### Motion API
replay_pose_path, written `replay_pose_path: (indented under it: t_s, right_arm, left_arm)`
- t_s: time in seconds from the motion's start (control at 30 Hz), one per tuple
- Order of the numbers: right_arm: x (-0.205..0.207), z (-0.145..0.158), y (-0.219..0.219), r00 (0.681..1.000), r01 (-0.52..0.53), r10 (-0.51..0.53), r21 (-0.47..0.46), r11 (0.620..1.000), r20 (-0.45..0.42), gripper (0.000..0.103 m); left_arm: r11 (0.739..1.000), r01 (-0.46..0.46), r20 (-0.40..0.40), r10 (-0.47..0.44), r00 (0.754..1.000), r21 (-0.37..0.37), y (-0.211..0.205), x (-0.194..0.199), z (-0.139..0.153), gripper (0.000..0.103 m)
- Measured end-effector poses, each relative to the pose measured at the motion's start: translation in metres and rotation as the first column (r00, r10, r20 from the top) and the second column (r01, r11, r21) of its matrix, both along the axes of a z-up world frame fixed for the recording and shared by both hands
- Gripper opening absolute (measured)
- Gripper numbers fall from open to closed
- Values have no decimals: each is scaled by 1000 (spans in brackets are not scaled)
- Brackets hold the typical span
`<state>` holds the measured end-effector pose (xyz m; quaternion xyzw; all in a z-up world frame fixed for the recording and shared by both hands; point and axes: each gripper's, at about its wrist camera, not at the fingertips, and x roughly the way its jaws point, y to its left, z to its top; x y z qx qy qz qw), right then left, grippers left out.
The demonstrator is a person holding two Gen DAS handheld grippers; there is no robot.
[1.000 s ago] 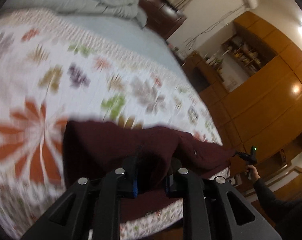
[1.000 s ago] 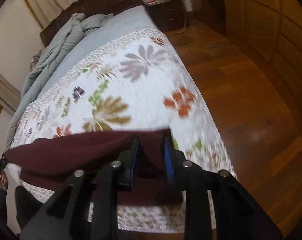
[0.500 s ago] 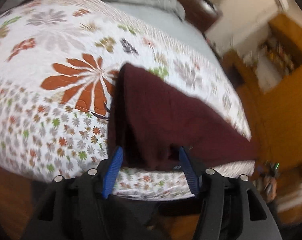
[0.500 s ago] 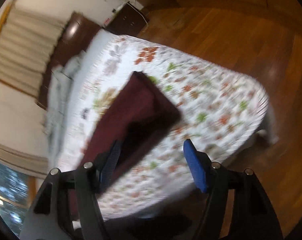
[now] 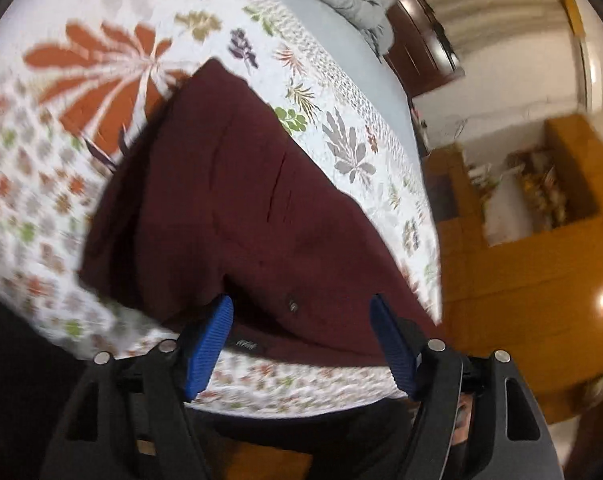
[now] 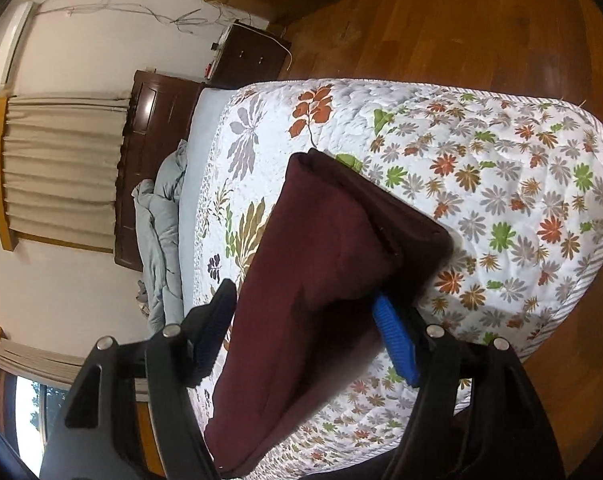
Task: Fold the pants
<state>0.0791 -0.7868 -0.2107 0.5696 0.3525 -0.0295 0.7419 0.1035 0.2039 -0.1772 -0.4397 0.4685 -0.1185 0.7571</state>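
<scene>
Your left gripper (image 5: 301, 338) and right gripper (image 6: 305, 328) both have their blue-padded fingers spread wide, nothing pinched between them. The maroon pants (image 5: 237, 200) lie folded into a long band on the floral quilt (image 6: 501, 168), near the foot edge of the bed. Each gripper hangs above the fabric; whether either touches it is unclear.

- White floral quilt (image 6: 501, 168) across centre and right of right-wrist frame; fills upper left in left-wrist frame (image 5: 101, 60).
- Crumpled grey duvet (image 6: 161, 216) at centre left, beside plain grey sheet (image 6: 201, 128).
- Dark wooden headboard (image 6: 149, 120), upper left.
- Beige curtains (image 6: 61, 168), far left.
- Dark nightstand (image 6: 249, 56), top centre.
- Wooden floor (image 6: 461, 20), upper right.
- Orange wooden cabinets (image 5: 541, 248), right side of left-wrist frame, blurred.
</scene>
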Motion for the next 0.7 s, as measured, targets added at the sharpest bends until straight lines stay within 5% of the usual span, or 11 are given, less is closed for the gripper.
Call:
replay_pose_path:
  t_s: [0.23,0.3,0.33,0.4,0.43,0.47,0.5,0.53,0.63,0.7]
  right_arm:
    - [14,-3,7,1000,-23,23,3,1000,-2,71]
    - [23,-2,9,1000,-30,30,-3,1000,-6,71]
    - [27,-2,10,999,-34,34,-6,999,-7,72]
    - [32,-1,12,999,-39,39,-10,999,-7,72]
    - [34,0,12,999,-41,41,-14,999,-8,72]
    - [36,-1,13,999,-43,42,-17,999,-10,72]
    - [37,-1,14,999,-46,45,-19,999,-11,71]
    - [38,-1,14,999,-48,48,-23,999,-13,70]
    - [35,-6,15,999,-46,46,-23,999,-4,70]
    - [29,-7,16,999,-43,43,-24,999,-1,70]
  left_arm:
    - [998,-57,-101,59,993,20,0,23,-28,72]
    - [996,-82,-84,84,993,29,1,27,-27,63]
    - [994,-88,-38,90,995,61,1,30,-21,43]
    - [990,-65,194,40,980,126,-5,33,12,25]
    - [968,-56,416,-52,908,244,-19,21,45,21]
    - [942,-64,519,-123,846,329,-29,8,61,21]
    - [936,-64,539,-143,830,347,-33,1,64,21]
    - [958,-34,486,-113,867,285,-27,3,50,21]
    - [971,-77,229,24,973,224,-8,2,-9,18]
    - [983,-146,90,136,987,109,8,-10,-43,18]
